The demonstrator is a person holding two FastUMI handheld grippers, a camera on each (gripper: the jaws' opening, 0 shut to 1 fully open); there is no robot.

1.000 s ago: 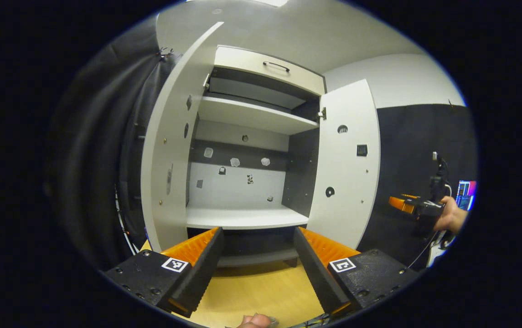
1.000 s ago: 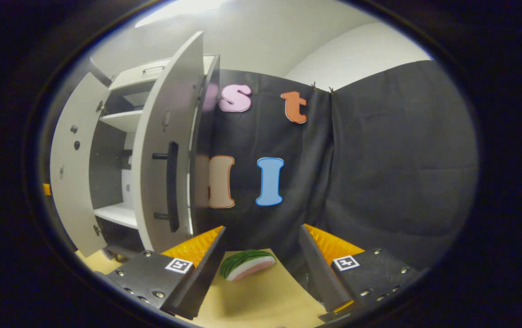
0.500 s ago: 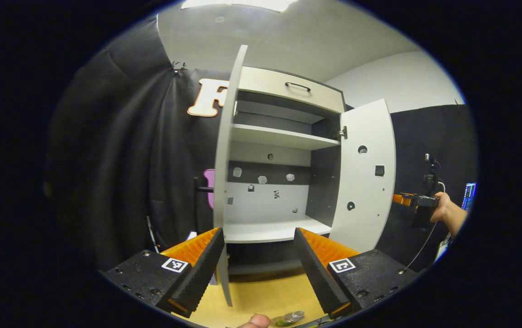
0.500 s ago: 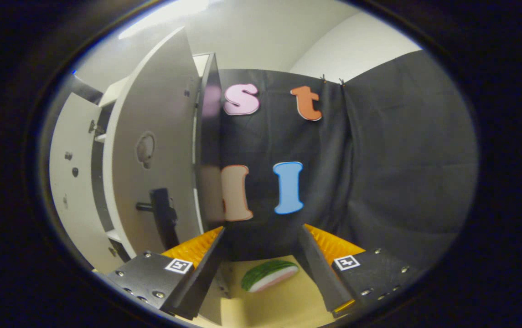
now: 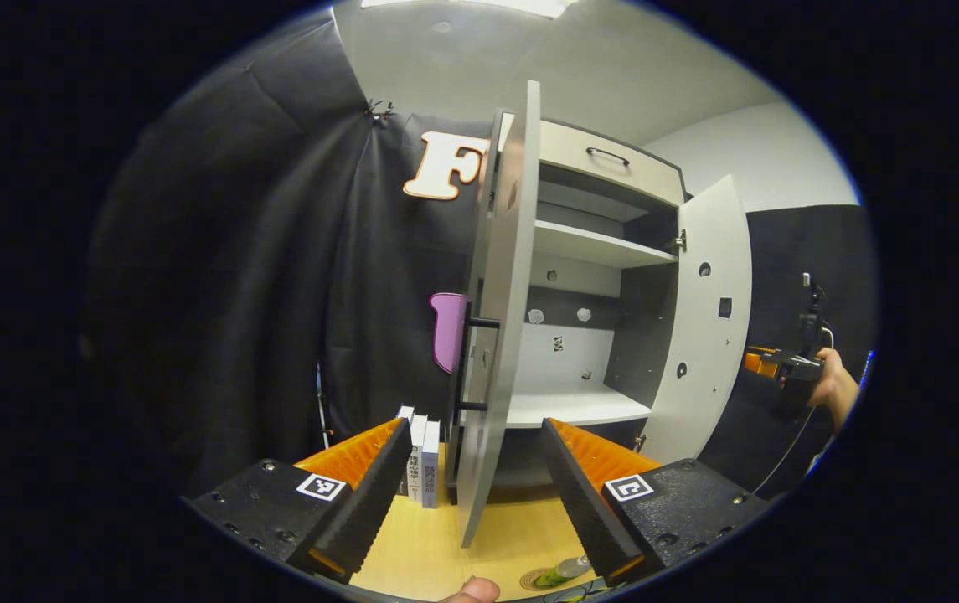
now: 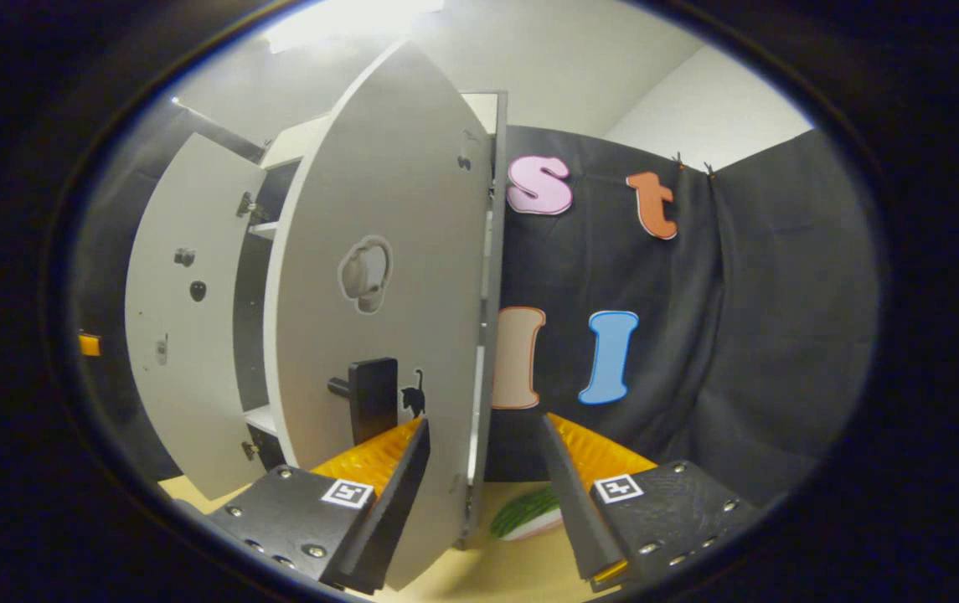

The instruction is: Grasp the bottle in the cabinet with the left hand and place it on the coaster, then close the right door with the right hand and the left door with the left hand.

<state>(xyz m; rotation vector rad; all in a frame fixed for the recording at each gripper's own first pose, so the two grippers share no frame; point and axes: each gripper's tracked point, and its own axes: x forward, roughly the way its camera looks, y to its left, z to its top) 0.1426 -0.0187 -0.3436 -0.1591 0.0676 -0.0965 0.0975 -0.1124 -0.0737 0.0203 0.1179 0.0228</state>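
Since 1 s ago both views had swung outward, so the open, empty right gripper point(image 6: 483, 494) faced the grey right door point(image 6: 378, 276) edge-on, nearer than the open left gripper point(image 5: 471, 494); the clear bottle point(image 5: 567, 569) lay on the round coaster point(image 5: 539, 579).

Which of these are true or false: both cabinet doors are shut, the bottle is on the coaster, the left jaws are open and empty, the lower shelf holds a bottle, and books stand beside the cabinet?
1. Both doors are shut. False: the left door and right door stand open.
2. The bottle is on the coaster. True.
3. The left gripper has open, empty jaws. True.
4. The lower shelf holds a bottle. False: it is bare.
5. Books stand beside the cabinet. True.
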